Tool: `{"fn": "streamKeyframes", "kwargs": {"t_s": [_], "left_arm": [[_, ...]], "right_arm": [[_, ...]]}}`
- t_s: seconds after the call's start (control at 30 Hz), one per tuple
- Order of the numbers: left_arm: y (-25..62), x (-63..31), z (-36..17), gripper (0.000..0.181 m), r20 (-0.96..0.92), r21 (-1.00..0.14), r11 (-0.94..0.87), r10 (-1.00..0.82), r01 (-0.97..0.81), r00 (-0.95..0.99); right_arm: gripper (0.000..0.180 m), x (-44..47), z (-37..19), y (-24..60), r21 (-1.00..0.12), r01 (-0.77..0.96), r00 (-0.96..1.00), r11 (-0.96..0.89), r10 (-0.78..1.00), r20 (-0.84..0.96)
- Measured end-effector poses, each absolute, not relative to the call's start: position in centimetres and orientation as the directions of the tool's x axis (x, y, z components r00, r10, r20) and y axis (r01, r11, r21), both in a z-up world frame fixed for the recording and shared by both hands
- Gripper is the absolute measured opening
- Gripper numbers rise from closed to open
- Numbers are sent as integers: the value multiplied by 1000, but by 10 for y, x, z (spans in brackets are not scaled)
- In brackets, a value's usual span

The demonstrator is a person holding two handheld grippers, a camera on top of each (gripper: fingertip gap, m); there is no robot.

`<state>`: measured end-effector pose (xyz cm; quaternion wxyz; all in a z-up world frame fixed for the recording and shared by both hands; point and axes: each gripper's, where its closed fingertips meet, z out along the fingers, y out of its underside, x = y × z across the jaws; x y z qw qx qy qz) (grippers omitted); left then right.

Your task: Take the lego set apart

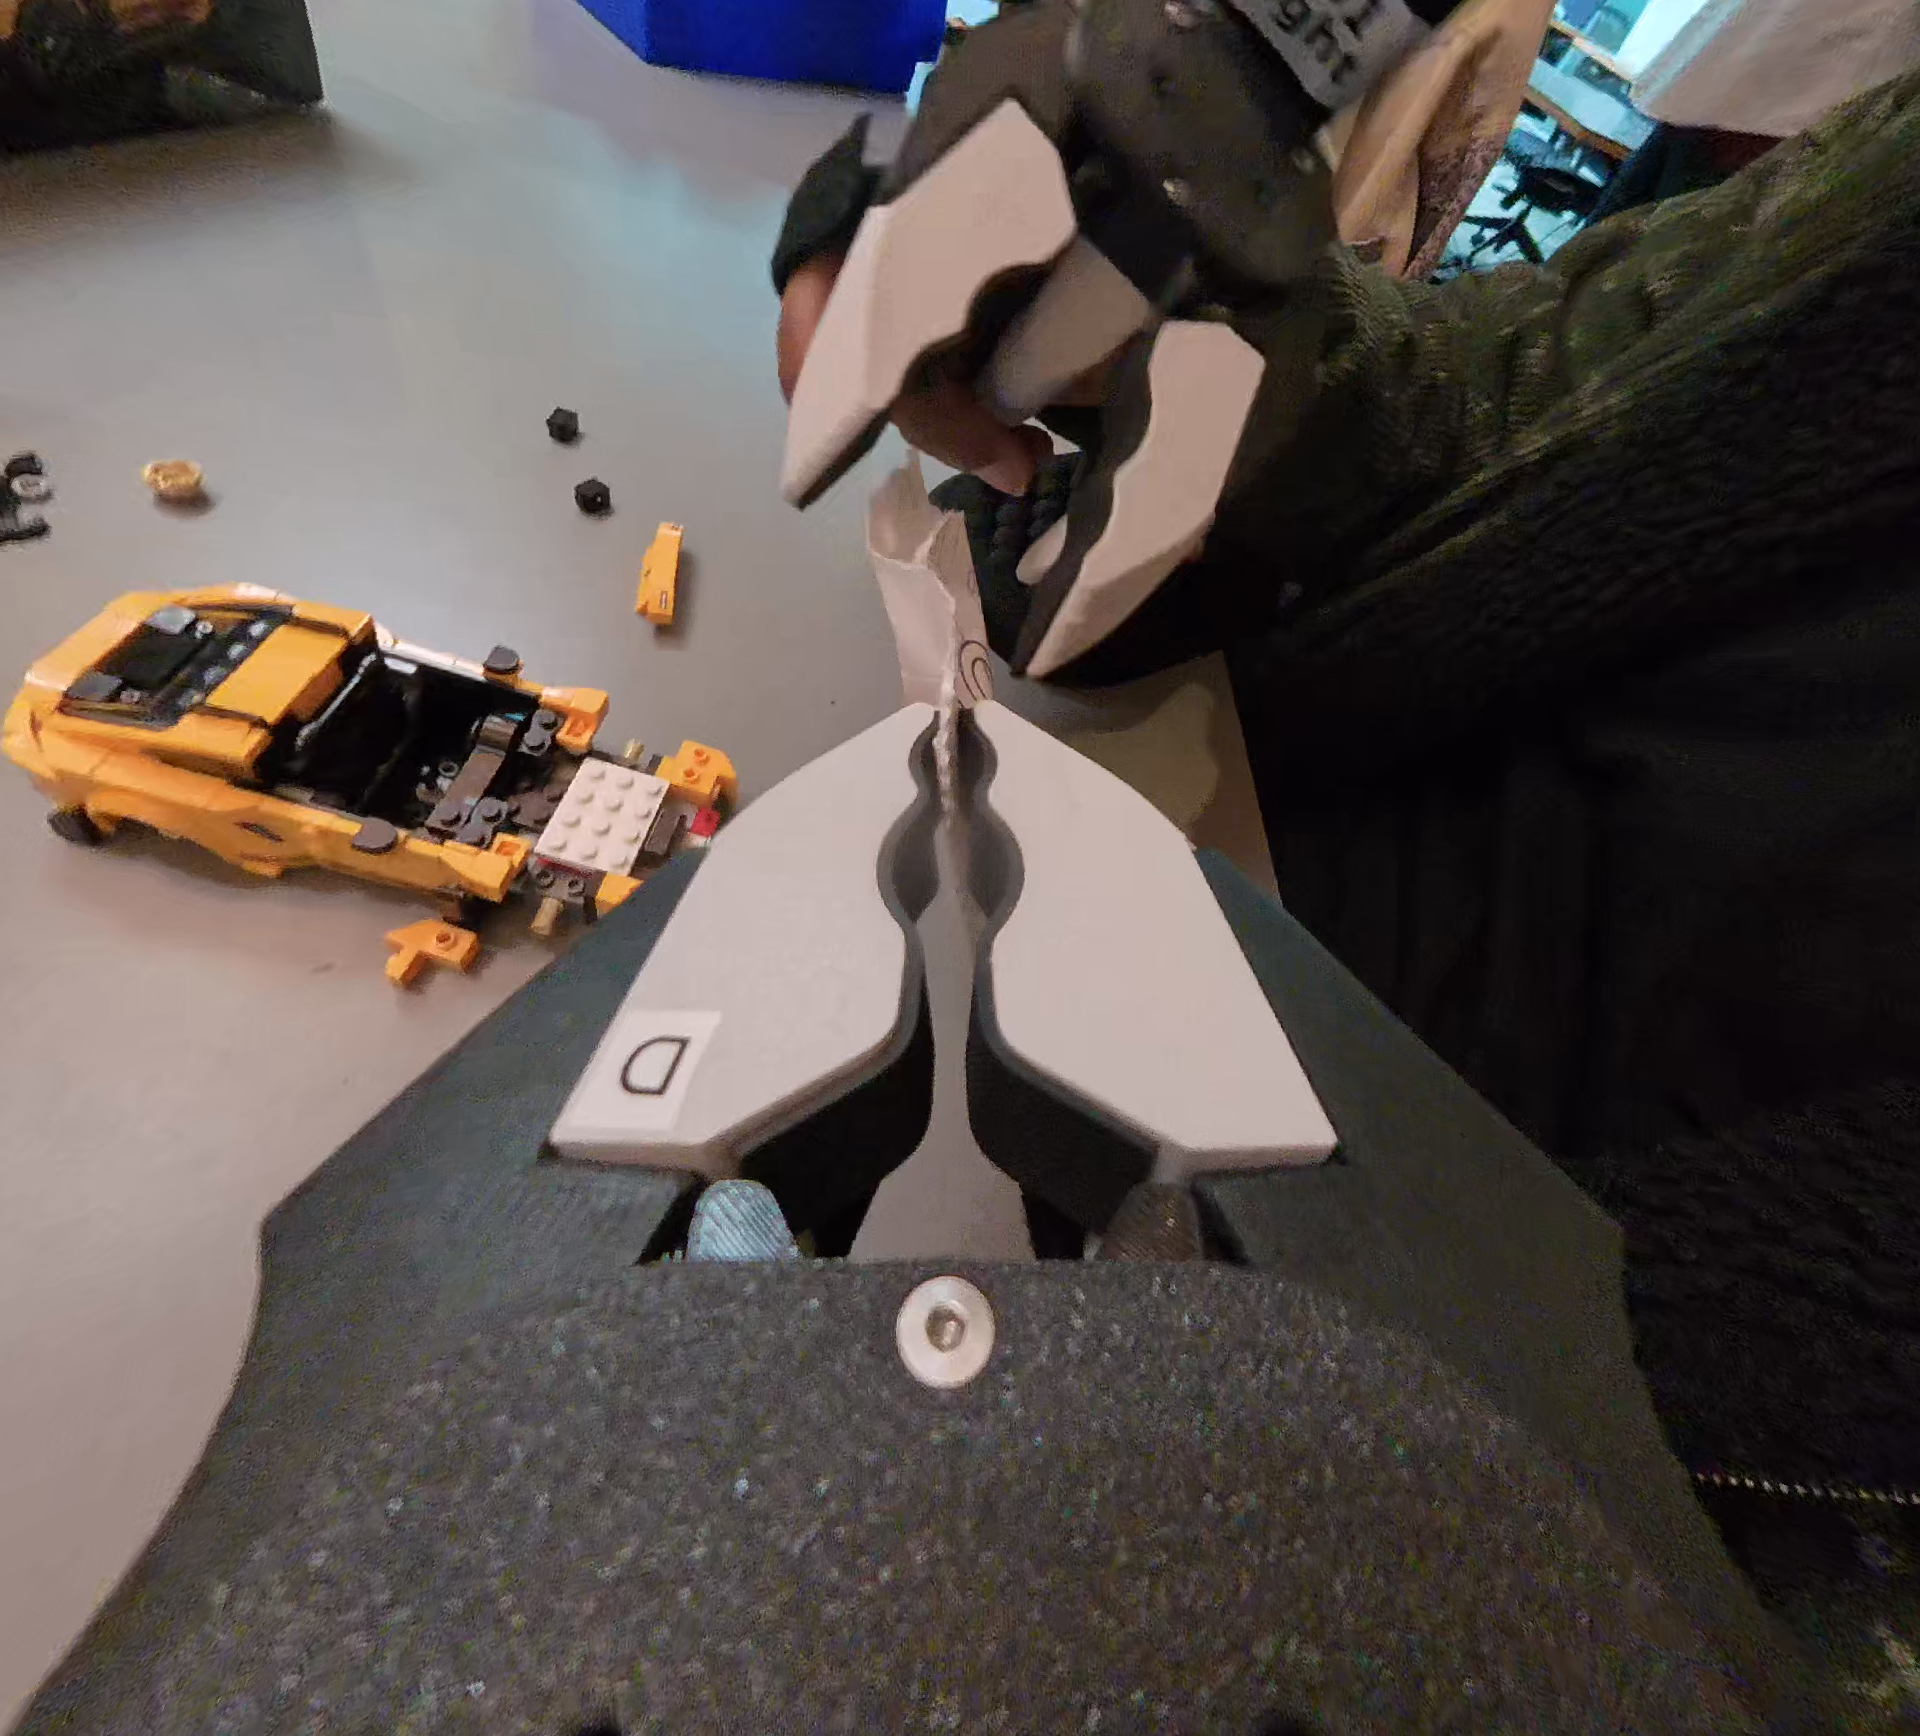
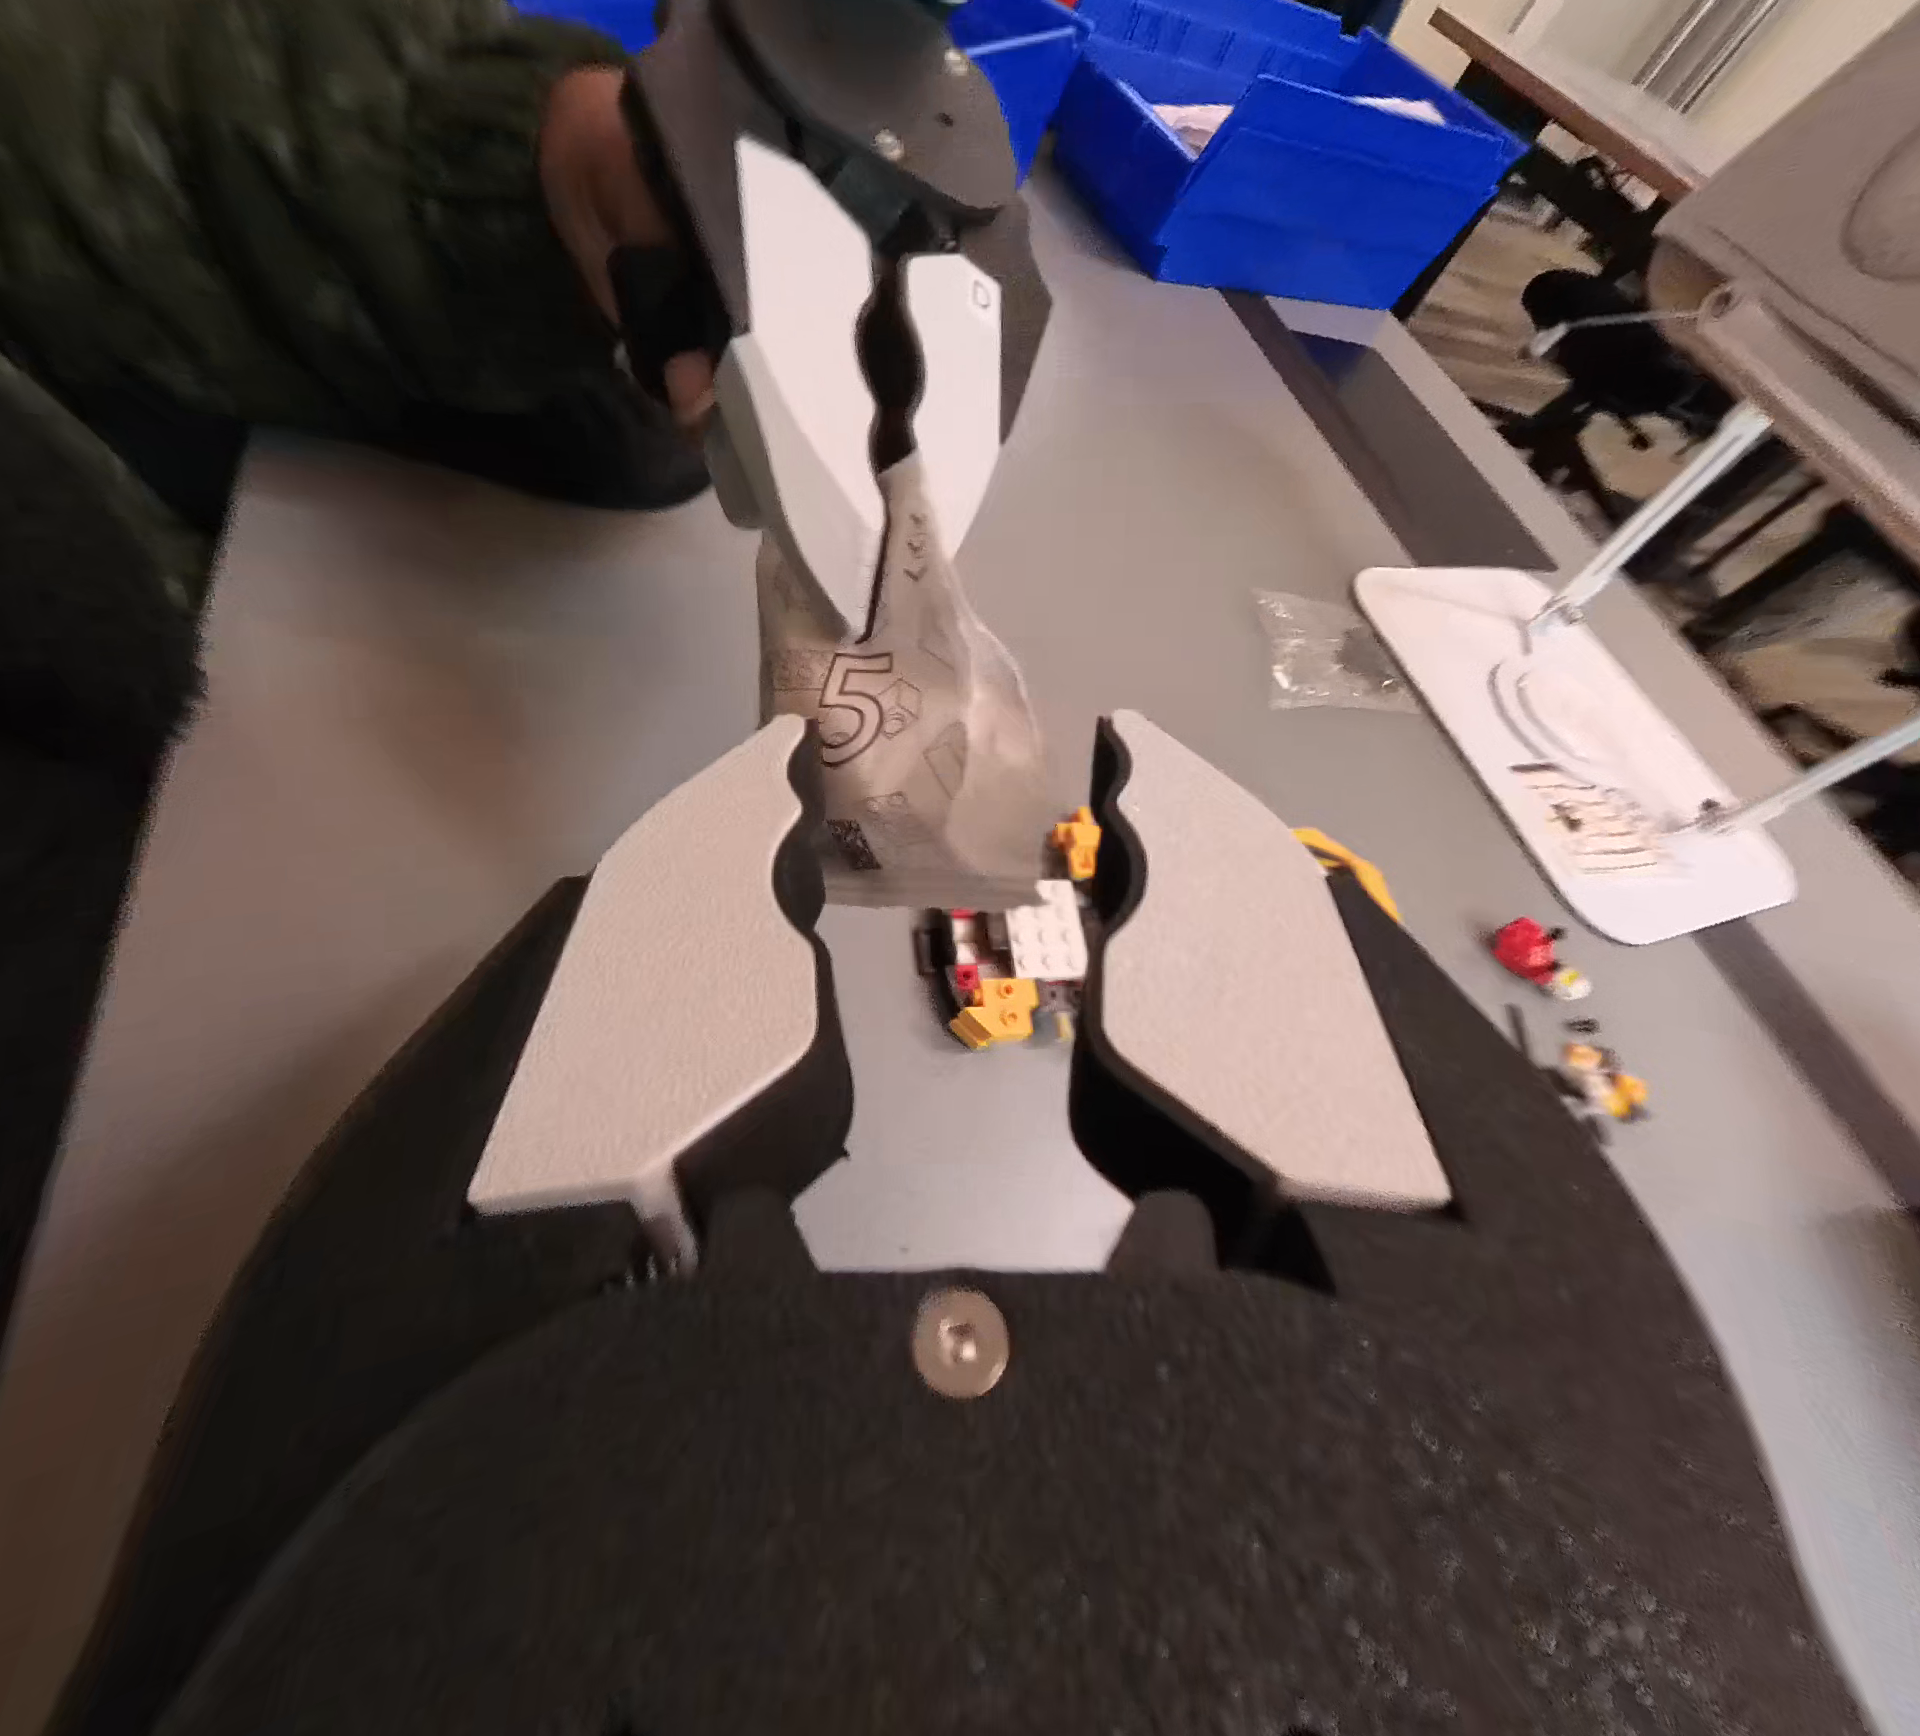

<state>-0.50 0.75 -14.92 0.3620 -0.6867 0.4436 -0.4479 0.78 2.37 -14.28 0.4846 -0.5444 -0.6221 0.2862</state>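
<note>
Left wrist view: the left gripper [image 1: 951,730] pinches a torn paper bag [image 1: 935,606] above the worktop [image 1: 416,284]; the half-stripped yellow lego car [image 1: 312,741] lies toward the near edge. Right wrist view: the right gripper [image 2: 945,782], spread, flanks the bag [image 2: 904,751]; it should clamp a bag edge firmly to pull the mouth open.

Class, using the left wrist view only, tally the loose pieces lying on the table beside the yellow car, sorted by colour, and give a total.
Orange loose pieces: 2
Small black loose pieces: 2
Gold loose piece: 1
Total: 5
</note>
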Motion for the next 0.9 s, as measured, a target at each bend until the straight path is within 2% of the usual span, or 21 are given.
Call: {"fn": "streamKeyframes", "kwargs": {"t_s": [0.07,0.13,0.2,0.27,0.4,0.47,0.53,0.6,0.73,0.9], "left_arm": [[4,-3,-146,1,257,-908,-303,-948,-290,188],[1,-1,-143,1,233,-920,-275,-957,-281,172],[-1,0,-139,1,234,-926,-270,-959,-263,159],[0,-1,-136,1,243,-929,-277,-957,-244,160],[3,-2,-129,0,260,-938,-290,-951,-192,166],[2,-2,-128,1,231,-946,-261,-959,-194,165],[6,-4,-130,10,180,-950,-223,-963,-216,203],[3,-4,-137,4,178,-938,-226,-965,-262,193],[-2,-3,-170,0,249,-874,-314,-945,-371,212],[-6,-7,-223,0,328,-760,-403,-915,-509,235]], "right_arm": [[51,12,-141,25,-922,364,59,135,984,167],[45,14,-141,20,-945,327,18,10,1000,16],[23,14,-139,10,-953,288,-54,-97,992,-117],[0,14,-131,7,-964,226,-82,-143,983,-165],[0,13,-125,9,-969,183,-75,-163,981,-180],[0,14,-125,6,-956,196,-100,-219,965,-241],[0,14,-132,5,-926,243,-117,-289,939,-324],[0,14,-142,3,-881,295,-130,-369,898,-419],[0,14,-173,0,-763,425,-103,-486,812,-574],[0,12,-220,-1,-712,576,-33,-403,858,-512]]}}
